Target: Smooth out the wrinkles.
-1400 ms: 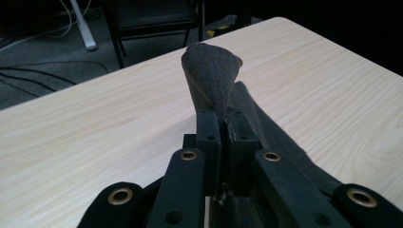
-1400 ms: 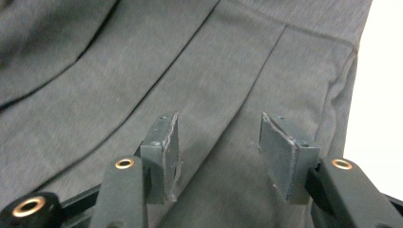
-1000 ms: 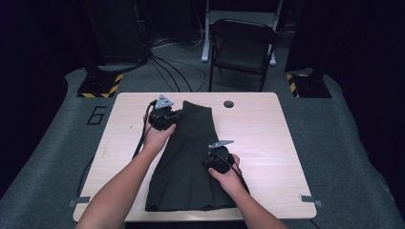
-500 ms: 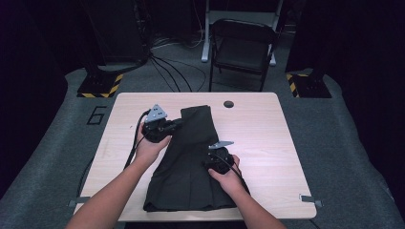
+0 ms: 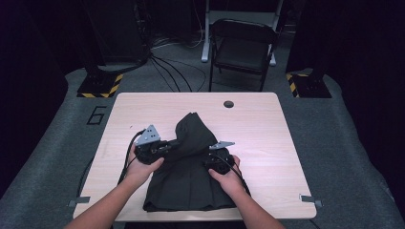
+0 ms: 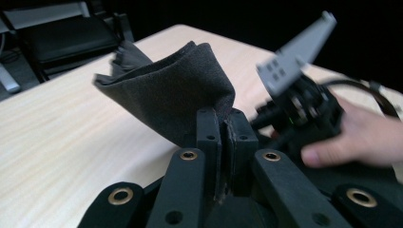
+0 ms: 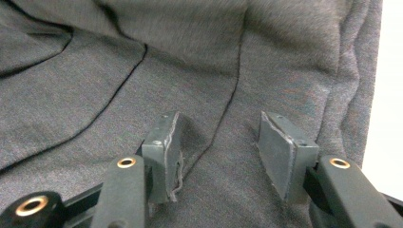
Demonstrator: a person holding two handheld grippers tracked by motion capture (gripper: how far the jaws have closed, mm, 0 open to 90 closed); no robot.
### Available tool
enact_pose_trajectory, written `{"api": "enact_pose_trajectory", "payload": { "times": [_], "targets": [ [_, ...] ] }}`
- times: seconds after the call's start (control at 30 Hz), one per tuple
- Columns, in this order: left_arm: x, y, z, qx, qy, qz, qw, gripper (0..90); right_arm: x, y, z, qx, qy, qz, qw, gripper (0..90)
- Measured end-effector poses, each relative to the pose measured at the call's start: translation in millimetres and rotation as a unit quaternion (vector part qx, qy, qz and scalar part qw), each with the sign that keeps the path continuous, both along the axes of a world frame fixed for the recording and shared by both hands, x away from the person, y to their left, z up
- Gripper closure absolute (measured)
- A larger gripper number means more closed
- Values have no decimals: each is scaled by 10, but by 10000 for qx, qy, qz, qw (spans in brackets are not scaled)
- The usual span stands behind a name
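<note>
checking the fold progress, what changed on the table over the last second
The left hand-held gripper, shut on the far end of the dark cloth, pulled it toward the person, so the cloth's far part now arches up and folds back over the rest. The right hand-held gripper kept its place, jaws apart, pressing down on the cloth. The near edge of the cloth and the table stayed as they were.

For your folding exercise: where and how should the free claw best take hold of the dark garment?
Grip the dark garment at its right side edge, coming in from the right over bare table. That edge lies flat and layered beside the open right claw, giving a thin lip to pinch.
</note>
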State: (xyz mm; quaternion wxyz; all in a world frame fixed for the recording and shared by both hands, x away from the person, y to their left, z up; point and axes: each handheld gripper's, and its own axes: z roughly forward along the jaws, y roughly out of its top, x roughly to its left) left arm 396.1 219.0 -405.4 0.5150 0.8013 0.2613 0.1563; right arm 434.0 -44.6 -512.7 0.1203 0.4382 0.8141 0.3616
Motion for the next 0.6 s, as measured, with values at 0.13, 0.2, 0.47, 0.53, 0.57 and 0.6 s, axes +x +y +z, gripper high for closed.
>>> {"api": "enact_pose_trajectory", "payload": {
  "times": [0.13,0.2,0.47,0.53,0.57,0.6],
  "targets": [
    [-144,18,-163,75,164,-120,9998,862,3,-13,-5,-2,-30,30,10000,490],
    [-192,17,-238,116,227,-199,9995,862,6,-16,-5,-18,-39,46,10000,491],
    [-336,-45,-574,529,498,-526,9960,861,4,-10,-7,39,-28,-15,10000,491],
    [-364,-80,-672,733,539,-602,9940,861,5,-8,-4,40,-17,-25,10000,490],
    [-375,-93,-702,757,559,-598,9938,861,7,-15,2,1,-9,19,10000,489],
    [-382,-104,-740,785,592,-612,9933,861,10,-15,5,-7,-7,32,10000,489]
  ]
}}
